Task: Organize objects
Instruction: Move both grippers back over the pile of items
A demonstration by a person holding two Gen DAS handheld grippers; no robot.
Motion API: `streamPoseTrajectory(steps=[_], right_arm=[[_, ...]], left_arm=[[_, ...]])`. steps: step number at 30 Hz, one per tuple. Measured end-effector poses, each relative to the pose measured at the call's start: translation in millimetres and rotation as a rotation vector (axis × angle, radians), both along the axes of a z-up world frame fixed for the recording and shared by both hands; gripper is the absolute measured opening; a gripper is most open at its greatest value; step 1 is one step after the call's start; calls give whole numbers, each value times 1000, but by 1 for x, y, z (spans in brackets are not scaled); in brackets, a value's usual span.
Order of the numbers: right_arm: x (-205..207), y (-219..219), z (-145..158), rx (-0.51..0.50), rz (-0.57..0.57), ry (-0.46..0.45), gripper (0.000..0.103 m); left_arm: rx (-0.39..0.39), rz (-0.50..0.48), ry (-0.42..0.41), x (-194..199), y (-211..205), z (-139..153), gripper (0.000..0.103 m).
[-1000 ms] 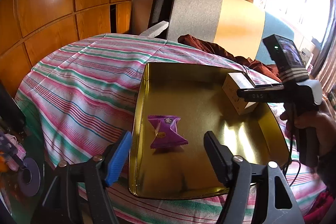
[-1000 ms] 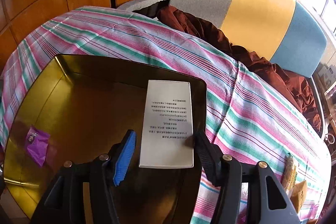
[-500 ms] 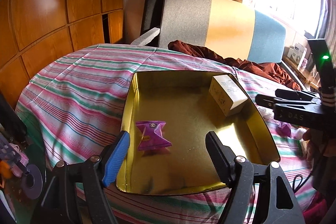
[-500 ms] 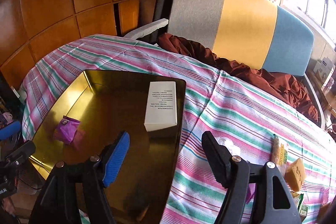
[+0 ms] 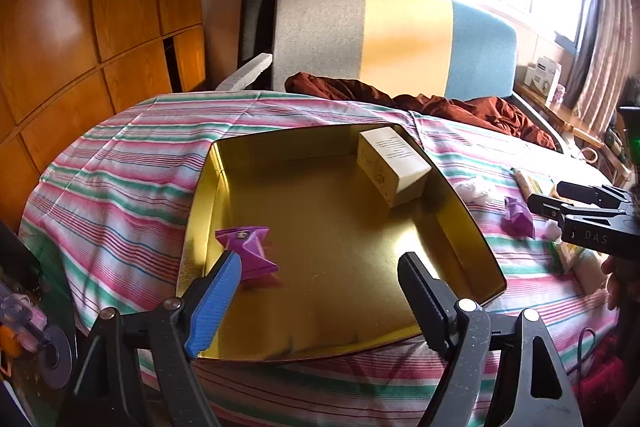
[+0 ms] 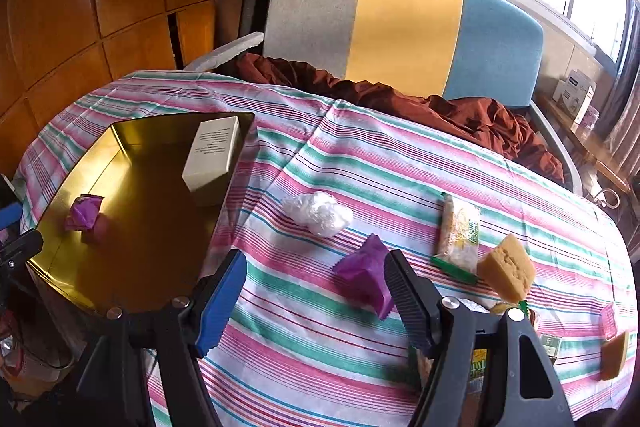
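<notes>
Nearest, the right gripper [image 6: 316,301] hangs spread and empty over the striped tablecloth [image 6: 320,347]. The crumpled purple foil wrapper [image 6: 366,277] lies just inside its ridged black finger [image 6: 408,303], long axis running away and leftward. Beyond, toward the cloth's left edge, the shallow gold tin tray [image 6: 80,291] holds a white box [image 6: 212,159]. The left gripper [image 5: 320,303], jaws opening with nothing between them, sits farther off by that tray.

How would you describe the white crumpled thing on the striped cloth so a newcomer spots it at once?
Start at the gold tray on the striped cloth. Just off the tray's right edge, past the white box inside it, lies the crumpled white plastic wad. It is the only white, shapeless item; its neighbours are a purple packet and a snack bar.
</notes>
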State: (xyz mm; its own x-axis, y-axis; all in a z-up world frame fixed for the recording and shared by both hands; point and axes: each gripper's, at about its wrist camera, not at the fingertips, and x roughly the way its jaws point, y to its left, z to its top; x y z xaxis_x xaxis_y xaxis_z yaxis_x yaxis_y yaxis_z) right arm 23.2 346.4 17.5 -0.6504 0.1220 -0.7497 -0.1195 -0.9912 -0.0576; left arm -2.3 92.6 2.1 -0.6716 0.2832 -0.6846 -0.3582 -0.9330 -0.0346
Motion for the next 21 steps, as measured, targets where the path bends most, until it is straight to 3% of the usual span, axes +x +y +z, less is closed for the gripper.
streamPoseTrajectory(steps=[8,15,21], right_arm=[[10,49,9,28,-92,14,79],[21,120,5,42,-259,29,80],[41,180,-14,-144,-477,10,80]], left_arm=[[-32,-63,7,9,22,2,84],[-58,-130,18,16,48,4,85],[-91,-199,10,23,78,1,87]])
